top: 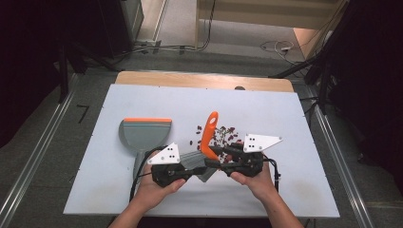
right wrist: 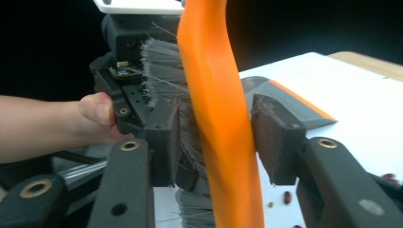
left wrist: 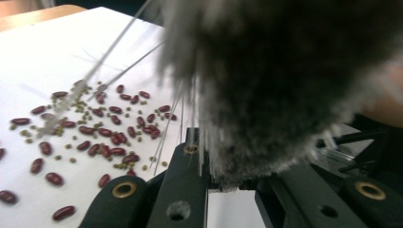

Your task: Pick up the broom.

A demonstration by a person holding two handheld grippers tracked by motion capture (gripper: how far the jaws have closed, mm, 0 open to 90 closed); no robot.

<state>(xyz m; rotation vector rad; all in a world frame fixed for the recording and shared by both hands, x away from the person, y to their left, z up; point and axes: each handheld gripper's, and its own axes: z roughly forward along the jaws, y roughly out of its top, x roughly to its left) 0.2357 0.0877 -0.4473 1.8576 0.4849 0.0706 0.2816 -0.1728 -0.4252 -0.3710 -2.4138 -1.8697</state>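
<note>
A brush with an orange handle and grey bristles is held just above the white table, handle pointing away from me. My left gripper is shut on its bristle head, and the bristles bulge over its jaws. My right gripper comes in from the right. Its jaws straddle the orange handle, with thin gaps at both pads. The right gripper view has the left gripper behind the bristles. Red and small green beans lie scattered just beyond the brush.
A grey dustpan with an orange lip lies flat to the left of the beans, its handle toward me. The white board covers a wooden table. Dark stands and cables ring the table on the floor.
</note>
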